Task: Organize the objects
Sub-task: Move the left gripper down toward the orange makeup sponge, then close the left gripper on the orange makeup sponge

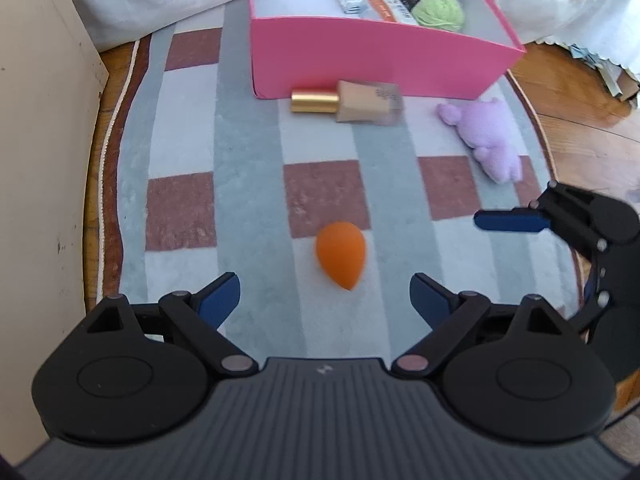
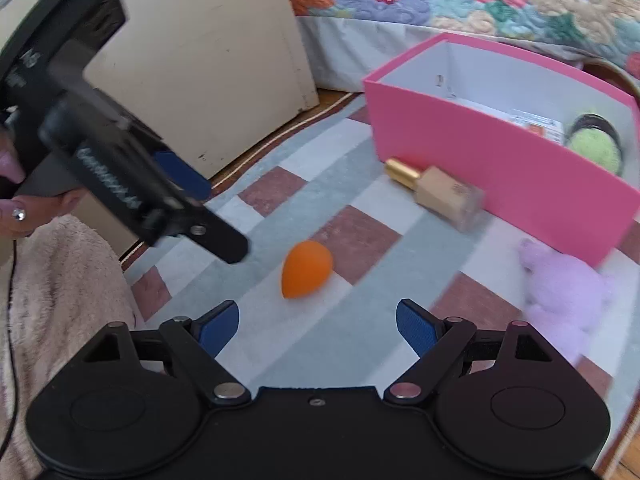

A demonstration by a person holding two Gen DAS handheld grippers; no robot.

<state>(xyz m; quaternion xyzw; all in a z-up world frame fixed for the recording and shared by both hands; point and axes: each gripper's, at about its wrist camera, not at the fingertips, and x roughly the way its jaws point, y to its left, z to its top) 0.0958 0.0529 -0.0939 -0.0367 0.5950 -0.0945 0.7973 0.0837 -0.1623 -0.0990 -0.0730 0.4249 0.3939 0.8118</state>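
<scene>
While both tongs (image 1: 325,300) (image 2: 318,326) gape, the pink box (image 1: 372,60) holds yarn (image 1: 436,6) (green).

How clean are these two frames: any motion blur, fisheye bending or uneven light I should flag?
Left wrist view: foundation bottle and purple plush toy smeared, rug stripes bowed, sunlight on the pink box. Right wrist view: left tongs streaked, plush badly blurred, orange makeup sponge fairly sharp.
</scene>
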